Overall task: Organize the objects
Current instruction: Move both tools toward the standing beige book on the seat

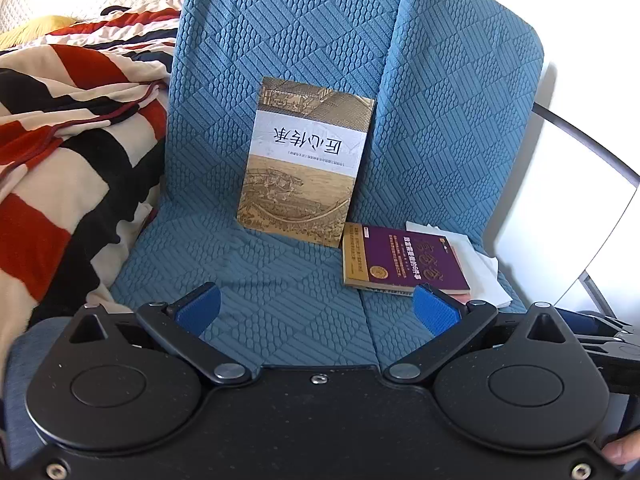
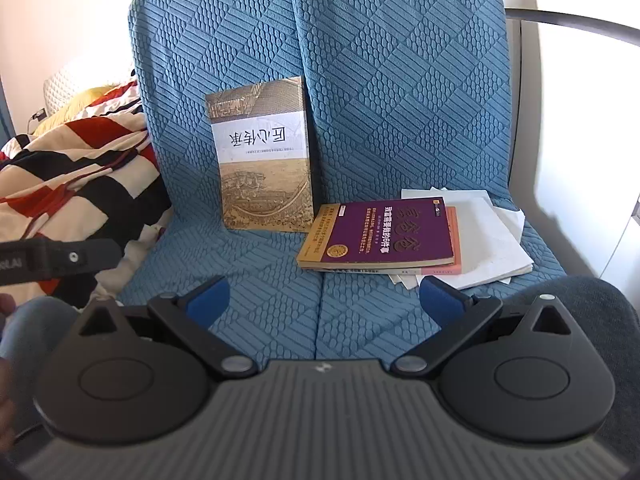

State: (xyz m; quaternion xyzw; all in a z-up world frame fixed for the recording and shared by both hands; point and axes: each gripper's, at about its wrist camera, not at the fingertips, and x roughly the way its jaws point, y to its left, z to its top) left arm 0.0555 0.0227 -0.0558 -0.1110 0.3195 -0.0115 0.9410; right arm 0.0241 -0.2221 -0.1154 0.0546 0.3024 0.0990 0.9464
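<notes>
A tan book with a white title band [image 1: 306, 160] [image 2: 264, 156] leans upside down against the back of a blue sofa [image 1: 280, 40] [image 2: 400, 80]. To its right a purple book [image 1: 404, 258] [image 2: 380, 236] lies flat on the seat, on top of a pink-edged book [image 2: 454, 240] and white paper sheets [image 1: 484, 268] [image 2: 492, 240]. My left gripper [image 1: 316, 310] is open over the seat's front, nothing between its blue pads. My right gripper [image 2: 324, 300] is likewise open and empty, just short of the purple book.
A red, black and cream striped blanket [image 1: 68, 140] [image 2: 76, 176] is heaped left of the sofa. A white wall panel with a dark rail [image 1: 580, 140] stands to the right. Part of the other gripper [image 2: 60, 260] shows at the left of the right wrist view.
</notes>
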